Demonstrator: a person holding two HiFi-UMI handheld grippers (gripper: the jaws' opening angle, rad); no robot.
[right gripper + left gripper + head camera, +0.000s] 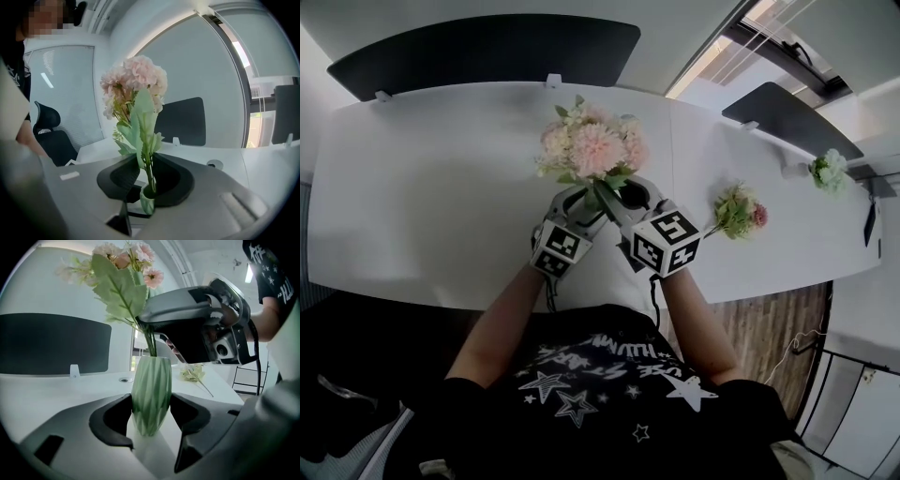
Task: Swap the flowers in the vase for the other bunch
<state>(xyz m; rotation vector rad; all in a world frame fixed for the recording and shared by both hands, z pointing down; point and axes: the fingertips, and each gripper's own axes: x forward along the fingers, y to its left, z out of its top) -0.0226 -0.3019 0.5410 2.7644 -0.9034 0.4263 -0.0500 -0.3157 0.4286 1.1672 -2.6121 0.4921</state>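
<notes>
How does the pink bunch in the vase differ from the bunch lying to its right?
The pink bunch stands upright in the vase; the table bunch lies flat. The pink bunch looks fuller and paler; the table bunch is smaller, yellow-green with one dark pink bloom. Both have green leaves.

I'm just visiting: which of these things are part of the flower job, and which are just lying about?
Part of the job:
- green vase, clamped by the left gripper
- pink bunch in it, stems pinched by the right gripper
- loose bunch on the table, probably the replacement

Just lying about:
- pale bunch far off to the right
- dark screen behind the table
</notes>
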